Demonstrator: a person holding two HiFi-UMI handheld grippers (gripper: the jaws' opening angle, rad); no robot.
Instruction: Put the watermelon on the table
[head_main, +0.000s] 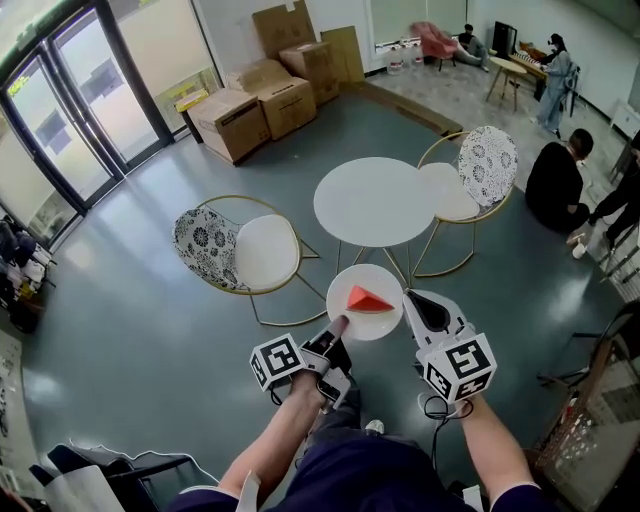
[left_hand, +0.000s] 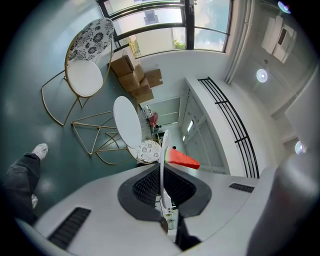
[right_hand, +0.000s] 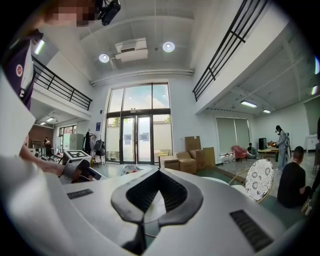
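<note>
A red wedge of watermelon lies on a round white plate, which hangs in the air just in front of the round white table. My left gripper is shut on the plate's near-left rim. My right gripper is at the plate's right rim, shut on it. In the left gripper view the plate shows edge-on between the dark pads, with the watermelon on its right face and the table beyond. In the right gripper view the plate's white surface fills the gap between the jaws.
Two gold-framed chairs with white seats flank the table, one at left and one at right. Cardboard boxes stand by the far wall, next to glass doors. A person in black crouches at the right.
</note>
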